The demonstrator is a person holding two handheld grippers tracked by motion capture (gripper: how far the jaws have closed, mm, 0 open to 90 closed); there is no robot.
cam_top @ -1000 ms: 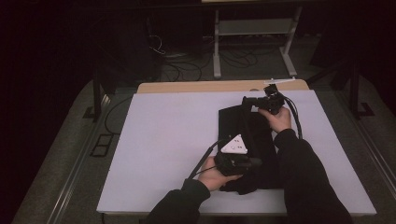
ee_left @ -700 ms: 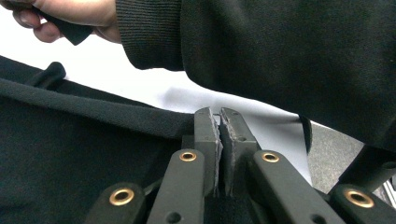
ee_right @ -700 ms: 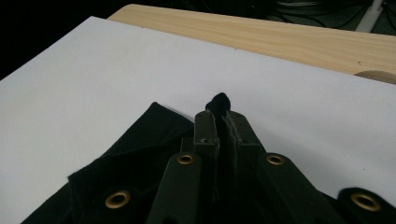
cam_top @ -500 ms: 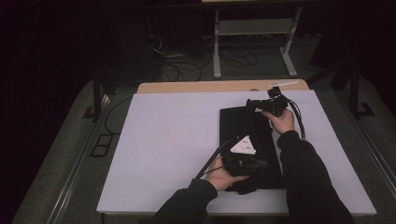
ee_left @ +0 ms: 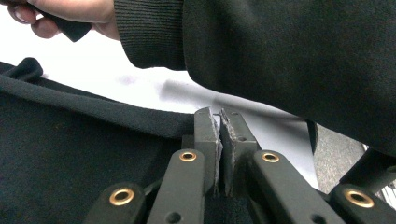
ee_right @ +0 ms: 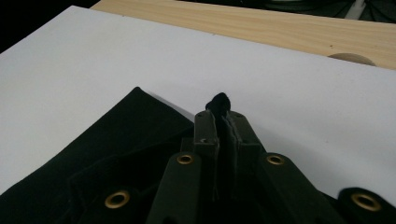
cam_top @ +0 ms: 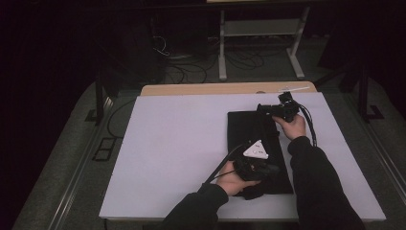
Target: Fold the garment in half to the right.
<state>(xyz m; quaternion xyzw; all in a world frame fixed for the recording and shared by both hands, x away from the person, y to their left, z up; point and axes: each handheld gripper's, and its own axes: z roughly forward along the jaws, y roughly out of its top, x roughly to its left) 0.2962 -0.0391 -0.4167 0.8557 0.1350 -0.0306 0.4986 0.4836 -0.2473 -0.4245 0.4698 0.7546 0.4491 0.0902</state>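
A black cloth (cam_top: pixel 251 129) lies on the right half of the white sheet (cam_top: pixel 167 143). My right gripper (cam_top: pixel 262 108) holds the cloth's far right corner. In the right gripper view a tuft of cloth (ee_right: pixel 218 101) sticks out past the tips of my right gripper (ee_right: pixel 222 116), whose jaws are pressed together. My left gripper (cam_top: pixel 274 170), with its grey three-cornered plate, is low at the cloth's near right edge. In the left gripper view my left gripper (ee_left: pixel 219 116) is shut where the folded cloth edge (ee_left: pixel 93 112) meets it.
A strip of bare wood (cam_top: pixel 225 88) runs along the table's far edge, with a round hole (ee_right: pixel 352 58) in it. Behind the table stand a metal frame (cam_top: pixel 258 28) and floor cables (cam_top: pixel 191 62). The right sleeve (ee_left: pixel 289 56) hangs over the left gripper.
Both hands have shifted a little to the right and lower, drawing the cloth's right side with them. Both grippers have stayed shut.
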